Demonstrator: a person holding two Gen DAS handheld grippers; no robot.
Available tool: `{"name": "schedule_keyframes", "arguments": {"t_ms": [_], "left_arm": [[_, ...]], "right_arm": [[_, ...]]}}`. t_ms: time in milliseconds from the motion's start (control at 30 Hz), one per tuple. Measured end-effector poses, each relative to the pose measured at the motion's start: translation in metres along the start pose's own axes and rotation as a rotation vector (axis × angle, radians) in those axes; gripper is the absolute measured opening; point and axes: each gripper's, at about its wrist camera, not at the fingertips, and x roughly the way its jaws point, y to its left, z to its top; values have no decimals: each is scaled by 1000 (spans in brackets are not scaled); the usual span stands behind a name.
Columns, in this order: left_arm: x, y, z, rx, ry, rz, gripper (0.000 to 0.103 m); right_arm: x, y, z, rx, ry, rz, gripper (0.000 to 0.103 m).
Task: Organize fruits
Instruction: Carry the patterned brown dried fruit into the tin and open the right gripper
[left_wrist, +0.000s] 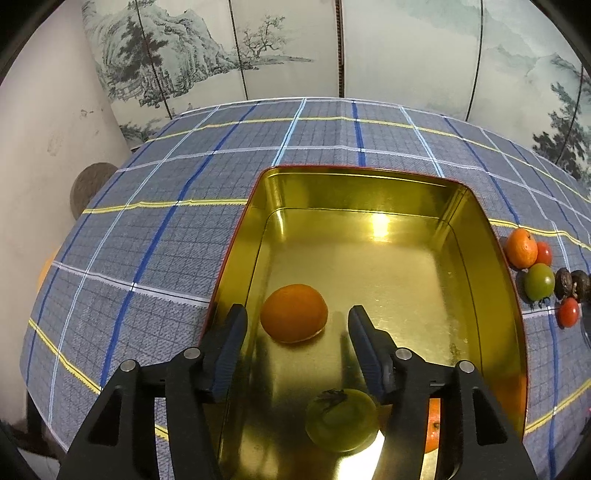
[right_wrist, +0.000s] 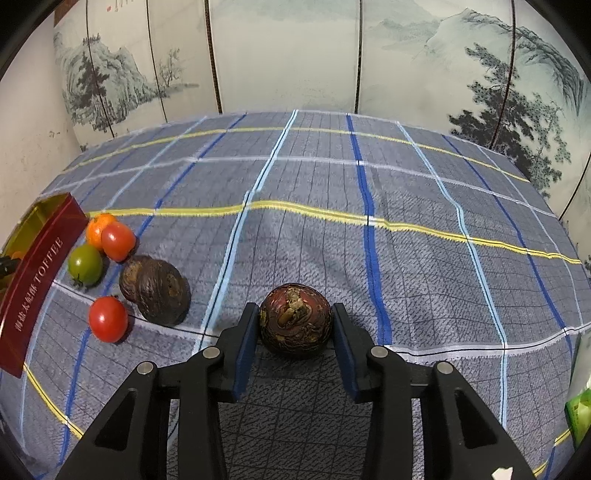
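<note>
While the left gripper (left_wrist: 297, 325) hangs open over the tin (left_wrist: 369, 177), the right gripper (right_wrist: 295, 325) pinches the hard, round, roll-prone brown fruit (right_wrist: 295, 321) at 3 and 9 o'clock.

Tin (left_wrist: 491, 236) floor's far half lies bare; your near end is crowded by an orange (left_wrist: 293, 313) and green tomato (left_wrist: 341, 419). Fruit cluster (right_wrist: 110, 266) blocks the tin's right wall; the tablecloth (right_wrist: 424, 192) toward the far edge is open.

A glossy gold metal tin (left_wrist: 369, 192), red-lacquered outside, sits on a matt woven plaid cloth (right_wrist: 314, 229); smooth, shiny tomatoes (right_wrist: 108, 319) lie near a rough, mottled brown fruit (right_wrist: 294, 320) flanked by matt black plastic gripper fingers (right_wrist: 243, 343).
</note>
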Motion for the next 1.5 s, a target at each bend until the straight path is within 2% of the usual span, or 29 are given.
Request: {"name": "schedule_keyframes", "arguments": {"t_ms": [133, 367, 567, 733, 1167, 1500], "left_arm": [[-9, -5, -3, 16, -40, -10, 70], [-29, -5, -7, 12, -75, -45, 72], [-57, 13, -9, -54, -125, -58, 75], [-72, 34, -16, -118, -135, -29, 75], [-90, 79, -43, -217, -123, 50, 75], [-88, 91, -57, -235, -96, 105, 75]], "right_arm": [[-7, 2, 4, 11, -17, 28, 36], [-31, 26, 16, -24, -54, 98, 36], [-52, 72, 24, -110, -79, 196, 36], [-61, 117, 24, -176, -76, 305, 36], [-63, 212, 21, -323, -49, 452, 36], [-38, 270, 24, -413, -7, 478, 36]]}}
